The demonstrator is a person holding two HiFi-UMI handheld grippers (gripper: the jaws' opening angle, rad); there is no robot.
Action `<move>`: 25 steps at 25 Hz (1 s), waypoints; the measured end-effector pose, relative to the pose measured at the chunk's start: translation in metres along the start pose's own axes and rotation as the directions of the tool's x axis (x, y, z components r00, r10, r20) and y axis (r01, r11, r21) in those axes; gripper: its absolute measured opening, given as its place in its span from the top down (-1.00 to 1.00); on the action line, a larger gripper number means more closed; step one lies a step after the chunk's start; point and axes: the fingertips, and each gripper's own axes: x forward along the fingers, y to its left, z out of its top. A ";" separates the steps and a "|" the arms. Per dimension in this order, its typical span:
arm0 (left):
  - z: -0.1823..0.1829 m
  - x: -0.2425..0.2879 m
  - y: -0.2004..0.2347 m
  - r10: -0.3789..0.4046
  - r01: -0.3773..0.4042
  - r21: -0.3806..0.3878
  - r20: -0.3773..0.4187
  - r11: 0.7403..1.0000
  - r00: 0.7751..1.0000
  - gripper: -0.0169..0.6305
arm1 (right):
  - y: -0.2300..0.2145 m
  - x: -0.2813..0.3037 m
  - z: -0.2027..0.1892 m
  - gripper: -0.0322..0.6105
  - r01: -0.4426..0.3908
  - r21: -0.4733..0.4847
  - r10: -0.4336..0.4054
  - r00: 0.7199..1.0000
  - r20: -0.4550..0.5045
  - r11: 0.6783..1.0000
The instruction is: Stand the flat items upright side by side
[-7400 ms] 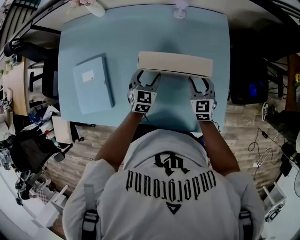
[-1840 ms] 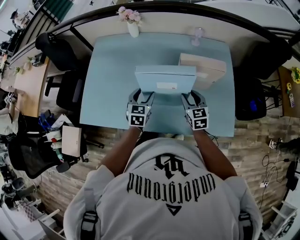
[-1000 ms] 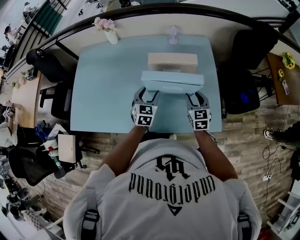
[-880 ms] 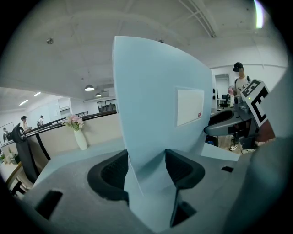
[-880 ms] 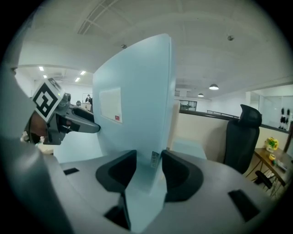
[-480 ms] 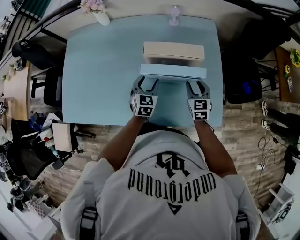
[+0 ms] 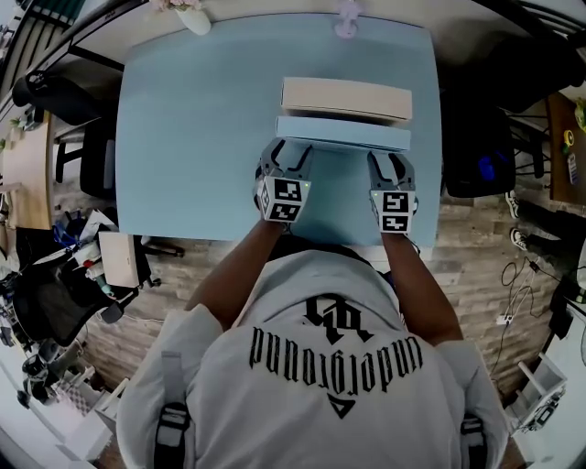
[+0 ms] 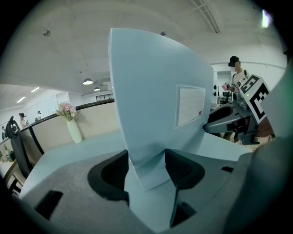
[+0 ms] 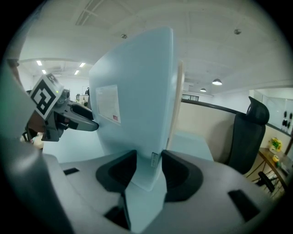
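Note:
A flat light-blue box (image 7: 343, 133) stands upright on its long edge on the blue table (image 7: 183, 110). A white label shows on its near face (image 8: 190, 106). Just behind it, a beige flat box (image 7: 346, 99) also stands upright, and the two look pressed side by side. Only a thin beige edge (image 9: 179, 91) peeks past the blue box (image 9: 137, 100). My left gripper (image 7: 286, 151) is shut on the blue box's left end (image 8: 155, 105), pads either side of it. My right gripper (image 7: 389, 163) is shut on its right end.
A vase of flowers (image 7: 188, 14) and a small pale object (image 7: 346, 16) sit at the table's far edge. A black chair (image 7: 476, 156) stands to the table's right, more chairs and clutter to its left. A person (image 8: 236, 75) stands far off.
Both grippers have carried the blue box away from me, closing the gap to the beige box. The blue box now stands right against it.

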 end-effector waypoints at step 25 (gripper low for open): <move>0.015 -0.008 0.008 -0.019 0.021 -0.028 0.063 0.999 0.998 0.04 | -0.005 -0.006 0.009 0.19 0.007 0.001 -0.007 0.999 0.046 1.000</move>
